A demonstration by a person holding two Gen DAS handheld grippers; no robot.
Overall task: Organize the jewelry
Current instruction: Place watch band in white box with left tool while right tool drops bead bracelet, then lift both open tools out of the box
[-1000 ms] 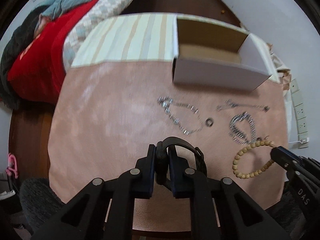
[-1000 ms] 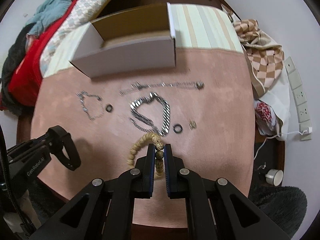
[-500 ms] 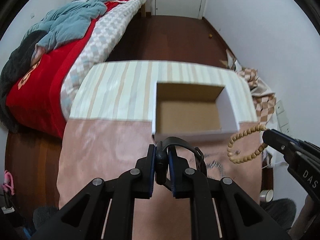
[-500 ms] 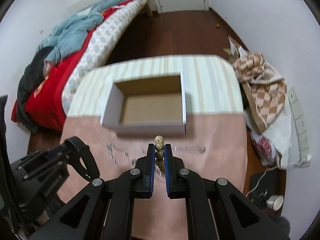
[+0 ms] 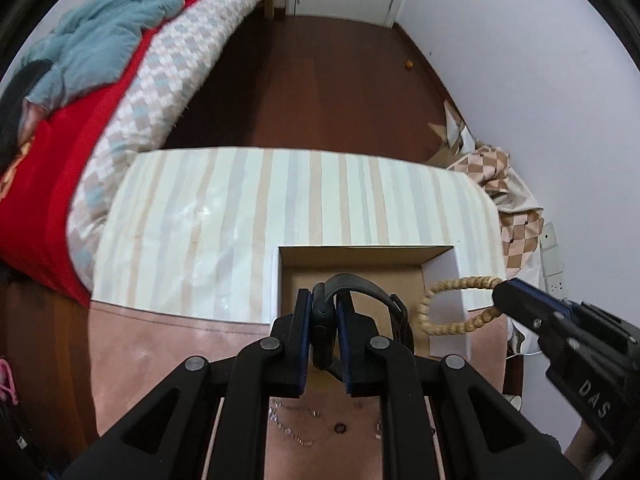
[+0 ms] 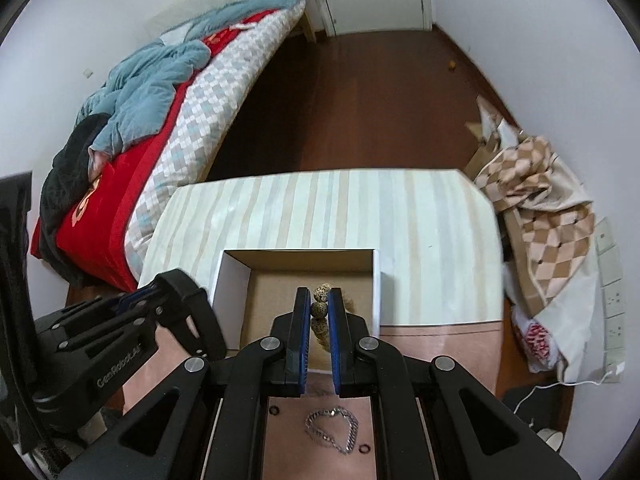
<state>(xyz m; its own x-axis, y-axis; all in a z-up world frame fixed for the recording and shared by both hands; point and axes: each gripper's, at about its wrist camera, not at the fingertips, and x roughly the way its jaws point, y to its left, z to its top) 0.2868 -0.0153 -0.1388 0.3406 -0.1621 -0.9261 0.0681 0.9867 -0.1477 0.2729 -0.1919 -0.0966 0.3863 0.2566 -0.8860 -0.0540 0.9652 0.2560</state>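
Honestly, from the left wrist view, the left gripper (image 5: 324,320) pinches a black watch strap (image 5: 360,284) above the cardboard box (image 5: 460,276); a crooked release could snag its wall.

Right wrist view: right gripper (image 6: 319,316) clamps the bead bracelet (image 6: 321,300) over the box, silver chain (image 6: 332,432) waiting below, left tool crowding close.

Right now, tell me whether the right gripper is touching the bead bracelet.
Touching. The right wrist view shows the right gripper with both pads clamped on beads of the bead bracelet, held above the open box.
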